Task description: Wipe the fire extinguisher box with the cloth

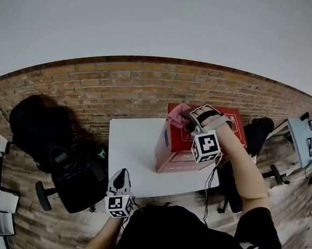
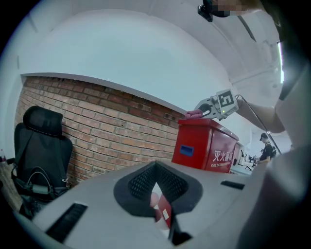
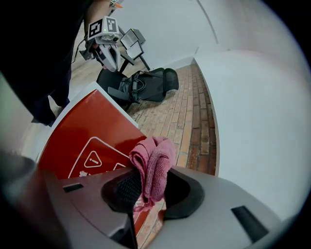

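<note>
The bench (image 1: 131,150) lies bare across its 9 o'clock half, open to a pass from the 6 o'clock edge, where the left tongs (image 1: 120,178) hover, closed. The fire extinguisher box (image 1: 171,147) blocks the 3 o'clock side. The right tongs (image 1: 190,123) and their clamped cloth (image 1: 178,114) occupy its top. A black chair (image 1: 68,176) crowds the floor at 9 o'clock.

The box (image 3: 92,131) is red, with white triangle warning signs on top, white lettering on one side and a blue patch on another. The cloth (image 3: 153,168) is pink. The worktop (image 1: 134,155) is white, the floor (image 1: 116,92) is a reddish-brown brick pattern, the chair (image 1: 38,130) is black and the wall (image 1: 191,27) is pale grey. The left claw (image 2: 158,194) and right claw (image 3: 148,192) are grey with black pads, each bearing a cube (image 1: 206,146) of black-and-white squares.
</note>
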### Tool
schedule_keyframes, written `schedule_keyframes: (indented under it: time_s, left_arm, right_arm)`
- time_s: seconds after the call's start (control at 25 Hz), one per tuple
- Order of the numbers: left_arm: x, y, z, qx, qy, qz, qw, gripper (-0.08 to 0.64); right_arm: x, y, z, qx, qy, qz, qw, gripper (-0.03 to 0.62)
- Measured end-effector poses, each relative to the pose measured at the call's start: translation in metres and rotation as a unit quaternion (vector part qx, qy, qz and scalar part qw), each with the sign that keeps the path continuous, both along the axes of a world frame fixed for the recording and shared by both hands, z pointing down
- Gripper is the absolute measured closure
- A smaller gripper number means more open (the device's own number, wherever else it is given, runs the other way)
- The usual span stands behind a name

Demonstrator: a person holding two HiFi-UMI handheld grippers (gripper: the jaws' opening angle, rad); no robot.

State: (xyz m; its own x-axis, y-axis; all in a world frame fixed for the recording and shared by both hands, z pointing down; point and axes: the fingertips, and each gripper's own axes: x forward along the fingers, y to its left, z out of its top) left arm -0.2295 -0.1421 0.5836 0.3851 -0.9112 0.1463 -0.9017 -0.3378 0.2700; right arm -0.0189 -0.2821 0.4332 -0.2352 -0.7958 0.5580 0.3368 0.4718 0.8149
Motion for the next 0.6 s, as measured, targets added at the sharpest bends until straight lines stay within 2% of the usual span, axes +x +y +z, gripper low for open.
schedule_keyframes:
  time_s: [0.6]
  left_arm:
    - [0.039, 0.002, -0.006, -0.003, -0.016, -0.008, 0.9998, 0.541]
  right_arm:
    - [0.038, 0.006, 0.001, -0.008, -0.004, -0.033, 0.999, 0.485]
